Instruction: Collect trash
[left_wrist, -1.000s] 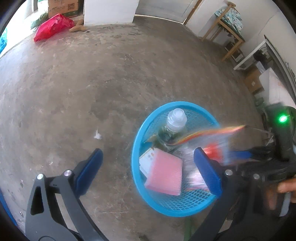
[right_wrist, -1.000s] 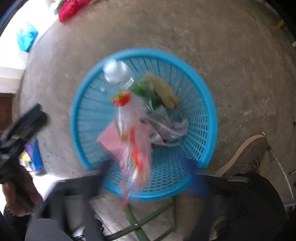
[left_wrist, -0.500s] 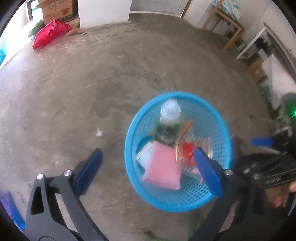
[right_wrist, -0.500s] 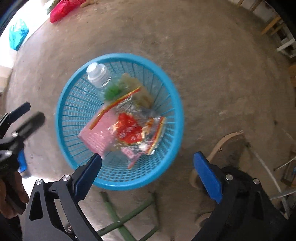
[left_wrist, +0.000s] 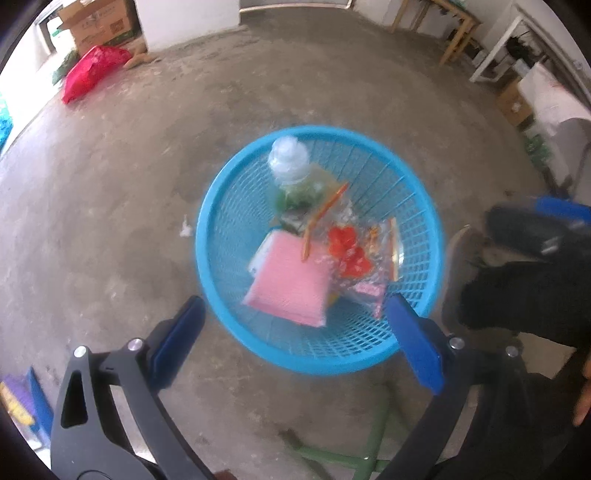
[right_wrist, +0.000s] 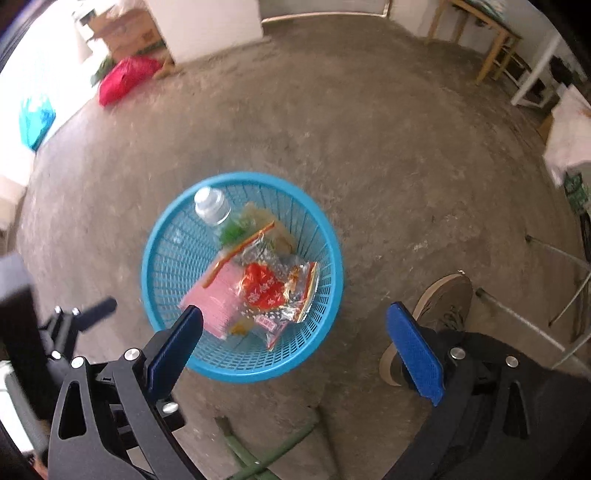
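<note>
Basket: one round sky-blue plastic mesh basket (right_wrist: 325, 291) standing on the grey concrete floor (right_wrist: 369, 147), at the centre of both wrist views.

Wrapper: one crinkled clear snack wrapper with a red print and an orange edge strip (right_wrist: 269, 288), lying on top of the basket's contents, toward 3 o'clock inside the rim.

Bottle: one clear plastic bottle with a green label (left_wrist: 291, 173), leaning at 12 o'clock in the basket, cap end up.

Pad: one flat pink rectangular pad (left_wrist: 291, 288), at 6 o'clock in the basket, partly under the wrapper.

Other basket contents: blurred; kind and number cannot be told.

Left gripper (left_wrist: 295, 347): one; its two blue-padded fingers stand wide apart above the basket's near rim, holding nothing.

Right gripper (right_wrist: 295, 350): one; fingers likewise spread wide and empty, the left one over the basket's near edge.

Shoe: one tan lace-up shoe (right_wrist: 439, 306) on the floor at 3 o'clock of the basket.

Bag: one red plastic bag (left_wrist: 92, 70), far off at 10 o'clock near cardboard boxes (left_wrist: 99, 26).
</note>
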